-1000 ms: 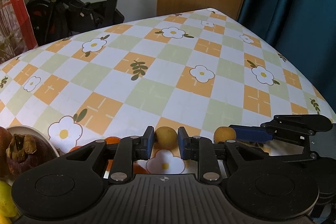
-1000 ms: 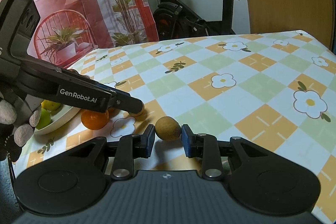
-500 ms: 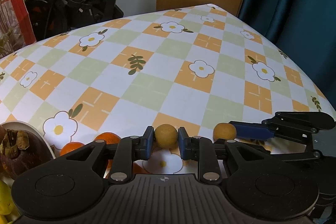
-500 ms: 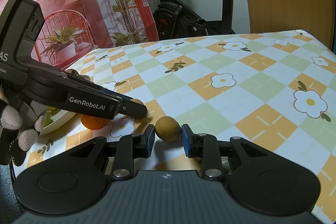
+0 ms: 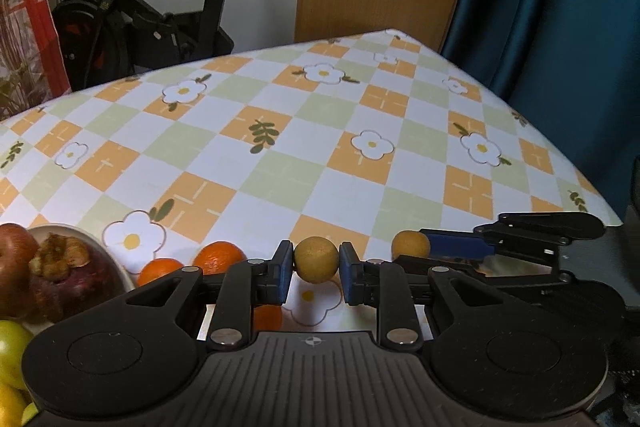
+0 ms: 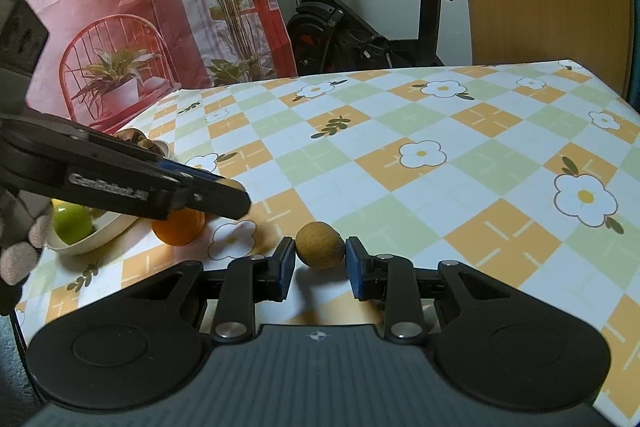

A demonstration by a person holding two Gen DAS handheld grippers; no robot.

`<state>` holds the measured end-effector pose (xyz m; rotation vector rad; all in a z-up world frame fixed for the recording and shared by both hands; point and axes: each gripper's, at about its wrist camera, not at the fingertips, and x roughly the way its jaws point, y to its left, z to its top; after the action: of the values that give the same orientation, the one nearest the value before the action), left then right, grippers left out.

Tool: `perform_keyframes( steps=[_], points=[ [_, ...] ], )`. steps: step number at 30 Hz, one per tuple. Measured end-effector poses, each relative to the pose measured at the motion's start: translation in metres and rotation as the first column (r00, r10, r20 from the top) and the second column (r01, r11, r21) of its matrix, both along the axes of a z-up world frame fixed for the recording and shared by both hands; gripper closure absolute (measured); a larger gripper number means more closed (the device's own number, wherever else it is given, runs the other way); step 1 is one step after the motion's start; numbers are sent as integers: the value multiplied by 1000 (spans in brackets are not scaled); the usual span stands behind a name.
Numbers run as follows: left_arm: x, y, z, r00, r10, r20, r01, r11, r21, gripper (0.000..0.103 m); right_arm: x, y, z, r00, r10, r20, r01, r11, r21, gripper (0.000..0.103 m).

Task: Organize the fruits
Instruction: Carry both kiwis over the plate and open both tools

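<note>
The tabletop carries a white bowl of fruit at its near left edge, oranges just beside it. Each tool grips a small tan fruit, probably longans: left tool on left longan, seemingly lifted; right tool on right longan, near the front edge.

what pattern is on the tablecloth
The tablecloth is a check of white, orange and pale green squares with white flowers and leaf sprigs, clearest in the left wrist view.
</note>
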<state>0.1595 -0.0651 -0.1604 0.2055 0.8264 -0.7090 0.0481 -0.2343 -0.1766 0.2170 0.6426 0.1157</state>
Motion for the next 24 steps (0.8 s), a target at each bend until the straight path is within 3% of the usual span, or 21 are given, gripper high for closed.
perform_keyframes(
  steps=[14, 24],
  points=[
    [-1, 67, 32, 995, 91, 38, -88, 994, -68, 77, 19, 46, 39, 990, 118, 74, -116, 993, -31, 73],
    [27, 134, 44, 962, 273, 29, -269, 959, -92, 77, 60, 103, 45, 966, 249, 71, -246, 968, -42, 73]
  ],
)
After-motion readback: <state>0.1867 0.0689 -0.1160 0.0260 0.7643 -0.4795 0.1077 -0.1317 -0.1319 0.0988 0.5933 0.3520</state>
